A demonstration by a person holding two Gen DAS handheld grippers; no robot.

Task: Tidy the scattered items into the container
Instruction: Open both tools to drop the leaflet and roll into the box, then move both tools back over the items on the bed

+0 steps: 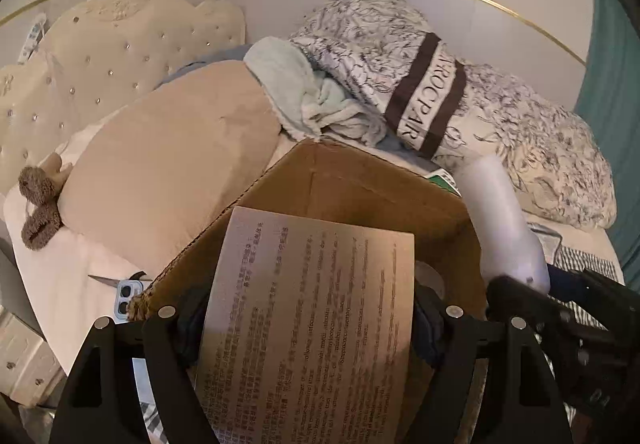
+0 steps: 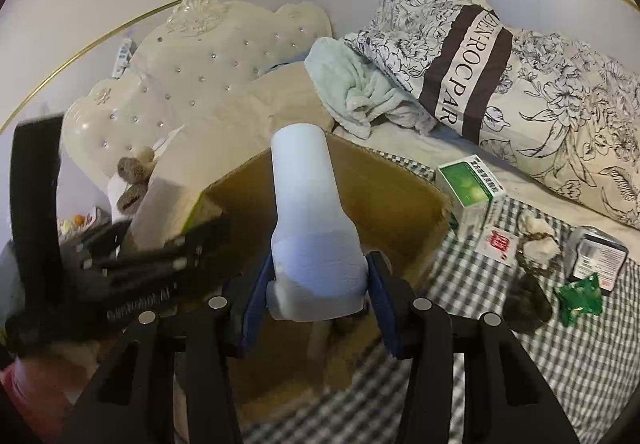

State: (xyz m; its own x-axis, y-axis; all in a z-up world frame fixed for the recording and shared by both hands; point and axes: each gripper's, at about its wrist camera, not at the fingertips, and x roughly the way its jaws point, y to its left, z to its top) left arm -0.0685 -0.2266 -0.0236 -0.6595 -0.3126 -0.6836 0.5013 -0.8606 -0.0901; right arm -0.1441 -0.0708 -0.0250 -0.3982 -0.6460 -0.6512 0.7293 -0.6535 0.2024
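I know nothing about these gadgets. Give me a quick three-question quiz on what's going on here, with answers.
1. True or false: the right gripper holds a white bottle over the cardboard box.
2. What does the left gripper hold? A) scissors B) a printed leaflet C) a towel
3. Fill in: the green-and-white carton lies ____ the box, on the bed.

Key:
1. True; its fingers clamp the bottle's base.
2. B, the printed leaflet.
3. Outside, to its right in the right wrist view.

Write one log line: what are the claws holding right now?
left claw: shut on leaflet | right claw: shut on white bottle | both over cardboard box
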